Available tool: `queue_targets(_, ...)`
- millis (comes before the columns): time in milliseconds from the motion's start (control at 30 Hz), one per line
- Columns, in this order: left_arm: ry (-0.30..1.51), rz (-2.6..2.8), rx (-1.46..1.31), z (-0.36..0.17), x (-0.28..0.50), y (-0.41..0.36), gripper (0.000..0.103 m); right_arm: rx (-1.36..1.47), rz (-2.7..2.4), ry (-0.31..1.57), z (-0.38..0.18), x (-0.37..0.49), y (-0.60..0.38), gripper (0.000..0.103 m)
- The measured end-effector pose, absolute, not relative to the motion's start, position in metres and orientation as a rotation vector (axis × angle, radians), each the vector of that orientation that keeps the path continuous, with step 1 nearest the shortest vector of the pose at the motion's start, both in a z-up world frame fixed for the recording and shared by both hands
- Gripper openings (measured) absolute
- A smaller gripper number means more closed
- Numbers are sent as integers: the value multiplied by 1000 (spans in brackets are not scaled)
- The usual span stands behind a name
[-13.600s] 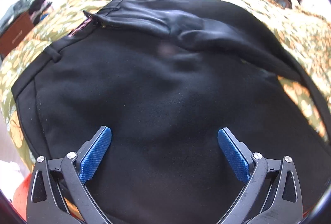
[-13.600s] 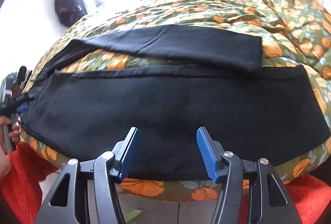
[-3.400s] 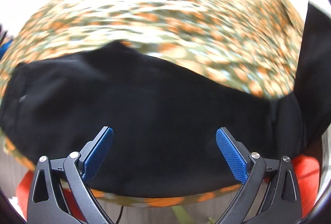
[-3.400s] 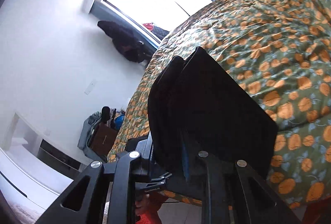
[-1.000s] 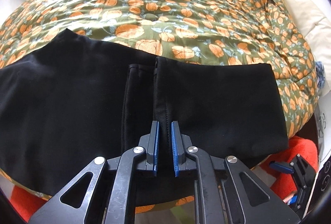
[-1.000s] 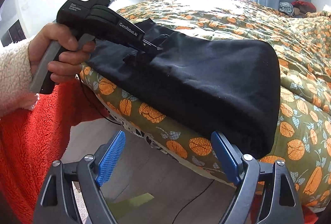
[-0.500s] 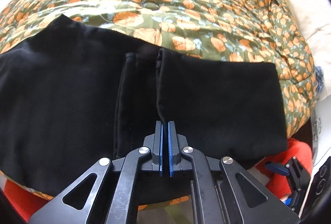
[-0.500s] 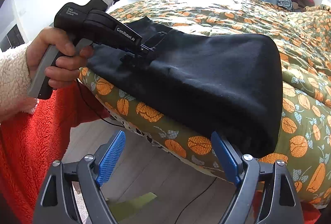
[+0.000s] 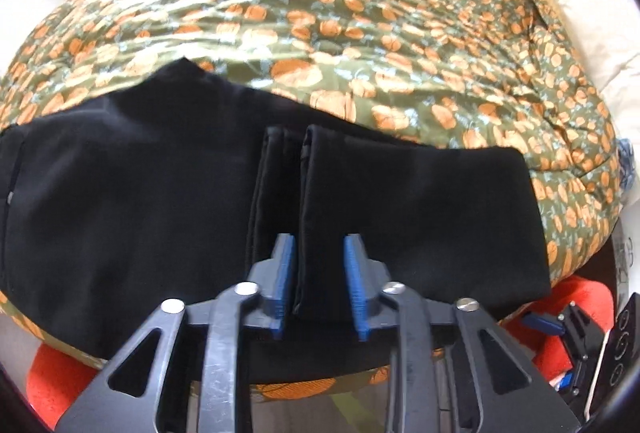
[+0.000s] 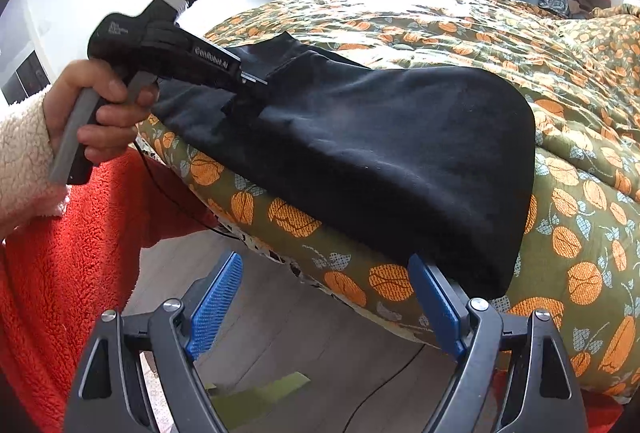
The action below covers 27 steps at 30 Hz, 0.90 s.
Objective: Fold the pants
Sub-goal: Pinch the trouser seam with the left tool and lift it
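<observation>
Black pants (image 9: 128, 193) lie across the near edge of the bed, on the pumpkin-print duvet (image 9: 360, 17), and they look doubled over: the leg end is laid back on the rest, its hemmed edges (image 9: 304, 169) running up the middle as two dark parallel folds. The cloth looks matte and soft, fairly flat, with a squared-off fold at the right end overhanging the bed's side. The left gripper (image 9: 320, 285) sits low over those hems, its blue pads (image 9: 285, 273) a small way apart with the fold's edge between them, not pinched. From the right wrist camera, the pants (image 10: 392, 161) form a smooth rounded slab. The left hand (image 10: 100, 113) grips its tool's handle at the far end. The right gripper (image 10: 324, 305) hangs below the mattress edge, jaws spread wide, holding nothing, over pale floor.
</observation>
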State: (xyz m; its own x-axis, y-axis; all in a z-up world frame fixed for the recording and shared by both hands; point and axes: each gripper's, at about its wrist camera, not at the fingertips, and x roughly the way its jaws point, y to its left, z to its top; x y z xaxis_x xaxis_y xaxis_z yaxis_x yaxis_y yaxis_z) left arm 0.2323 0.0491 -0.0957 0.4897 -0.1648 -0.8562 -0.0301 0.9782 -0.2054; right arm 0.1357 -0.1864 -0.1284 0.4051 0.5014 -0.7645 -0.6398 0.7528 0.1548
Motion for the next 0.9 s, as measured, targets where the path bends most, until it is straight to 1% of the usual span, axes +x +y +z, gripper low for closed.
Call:
queue_targets(67, 1024, -52, -172, -92, 235, 54, 81, -173, 725, 902, -129, 137, -186, 85)
queue_targets(267, 1210, -71, -164, -144, 267, 44, 82, -155, 727, 902, -128, 140, -186, 85)
queue_targets(300, 1205, -72, -138, -146, 267, 37, 75, -141, 736, 883, -124, 139, -188, 84)
queue_targets(333, 1191, -78, -119, -145, 264, 31, 49, -119, 751, 860, -118, 138, -192, 85)
queue_targets(367, 1183, -76, -114, -143, 263, 27, 28, -93, 767, 834, -112, 136, -196, 84)
queue_targets(400, 1180, -77, -132, -138, 261, 27, 10, -70, 777, 808, -106, 136, -201, 84)
queue_targets(533, 1107, -123, -150, -113, 244, 37, 9, -18, 687, 717, -79, 151, -229, 84)
queue_targets(567, 1102, -117, -148, -112, 239, 42, 9, -6, 642, 714, -73, 162, -238, 81)
queue_targets(600, 1109, -107, -142, -117, 237, 45, 9, 9, 604, 722, -68, 176, -245, 74)
queue_targets(667, 1139, -80, -138, -133, 239, 49, 9, 52, 566, 763, -63, 211, -253, 37)
queue_targets(733, 1144, -65, -176, -141, 240, 51, 10, 71, 570, 798, -66, 243, -250, 23)
queue_targets(800, 1139, -56, -198, -144, 240, 53, 11, 54, 582, 842, -85, 268, -238, 21)
queue_targets(833, 1138, -56, -208, -145, 240, 55, 12, 17, 581, 916, -104, 283, -228, 21)
queue_targets(900, 1141, -65, -228, -146, 240, 58, 13, -81, 546, 1138, -157, 308, -213, 20)
